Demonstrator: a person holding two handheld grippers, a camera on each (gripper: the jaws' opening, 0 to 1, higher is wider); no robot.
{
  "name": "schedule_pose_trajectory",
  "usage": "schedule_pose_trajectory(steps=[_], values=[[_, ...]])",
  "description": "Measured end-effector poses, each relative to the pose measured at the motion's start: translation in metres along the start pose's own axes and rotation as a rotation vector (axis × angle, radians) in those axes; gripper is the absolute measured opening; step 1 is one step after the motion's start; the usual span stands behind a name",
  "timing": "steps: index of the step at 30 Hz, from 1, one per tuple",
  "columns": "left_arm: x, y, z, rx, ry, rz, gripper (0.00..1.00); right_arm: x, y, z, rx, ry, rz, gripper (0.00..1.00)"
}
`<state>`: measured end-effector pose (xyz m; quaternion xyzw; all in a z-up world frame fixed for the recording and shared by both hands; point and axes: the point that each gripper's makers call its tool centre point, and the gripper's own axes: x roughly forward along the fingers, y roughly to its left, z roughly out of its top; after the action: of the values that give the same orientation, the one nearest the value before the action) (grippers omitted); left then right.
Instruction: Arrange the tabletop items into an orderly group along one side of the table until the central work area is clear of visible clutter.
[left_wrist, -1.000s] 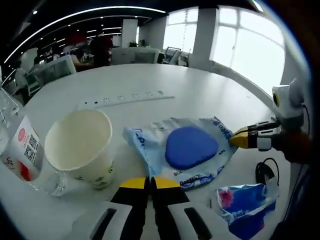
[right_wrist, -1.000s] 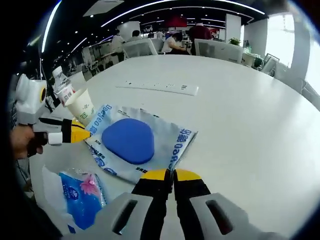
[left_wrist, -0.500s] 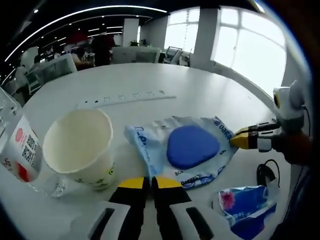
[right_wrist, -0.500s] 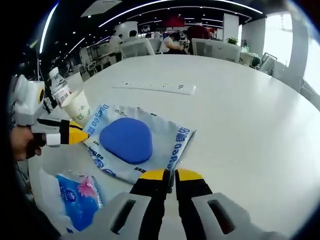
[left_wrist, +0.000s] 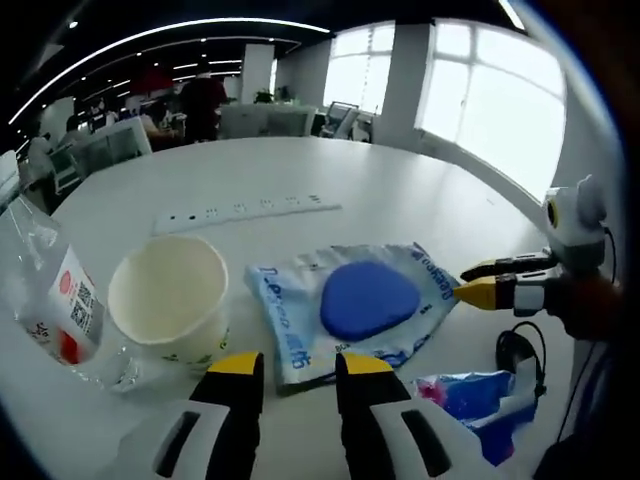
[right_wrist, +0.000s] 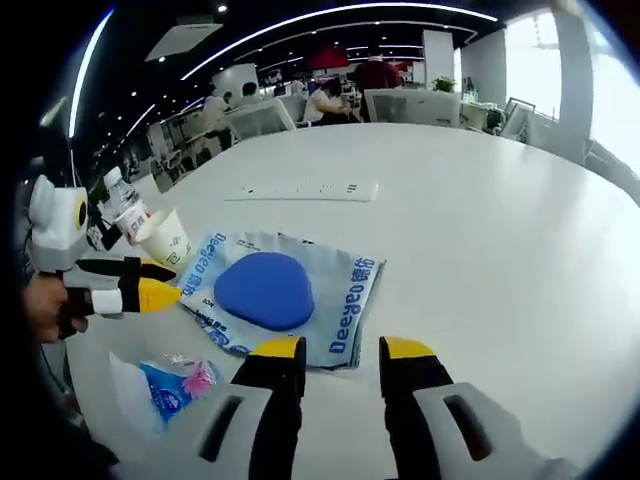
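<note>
- Left hand-held gripper (left_wrist: 293, 366): mine, jaws parted, grasping nothing, just before the blue-and-white pouch (left_wrist: 350, 305).
- Right hand-held gripper (right_wrist: 340, 350): released, at the pouch's opposite edge.
- Paper cup (left_wrist: 168, 300), bottle (left_wrist: 55, 305): on the bench (left_wrist: 400, 200) beside the pouch.

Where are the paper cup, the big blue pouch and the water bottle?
Paper cup (left_wrist: 168, 300), left gripper view, inside wall.
Blue pouch (right_wrist: 265, 290), right gripper view, dark blue middle.
Water bottle (left_wrist: 62, 310), left gripper view, label.
</note>
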<state>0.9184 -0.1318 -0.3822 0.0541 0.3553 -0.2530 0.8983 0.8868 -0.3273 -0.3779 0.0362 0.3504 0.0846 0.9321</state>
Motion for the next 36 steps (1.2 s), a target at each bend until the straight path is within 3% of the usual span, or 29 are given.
schedule_pose_trajectory(steps=[6, 11, 15, 28, 34, 36], values=[[-0.015, -0.004, 0.000, -0.002, -0.008, -0.012, 0.33, -0.020, 0.001, 0.000, 0.039, -0.046, 0.010, 0.44], [-0.031, -0.011, -0.004, 0.012, -0.018, -0.051, 0.45, -0.046, -0.002, 0.001, 0.055, -0.085, -0.004, 0.54], [-0.045, -0.018, -0.009, 0.048, -0.012, -0.073, 0.45, -0.066, 0.000, -0.002, 0.082, -0.105, -0.021, 0.56], [-0.057, -0.034, -0.022, 0.180, 0.027, -0.211, 0.51, -0.104, 0.011, -0.041, 0.167, -0.108, -0.068, 0.65], [-0.057, -0.047, -0.034, 0.225, 0.065, -0.286, 0.48, -0.118, 0.027, -0.061, 0.225, -0.112, -0.086, 0.65], [-0.056, -0.049, -0.039, 0.285, 0.080, -0.293, 0.45, -0.120, 0.036, -0.069, 0.228, -0.106, -0.093, 0.64]])
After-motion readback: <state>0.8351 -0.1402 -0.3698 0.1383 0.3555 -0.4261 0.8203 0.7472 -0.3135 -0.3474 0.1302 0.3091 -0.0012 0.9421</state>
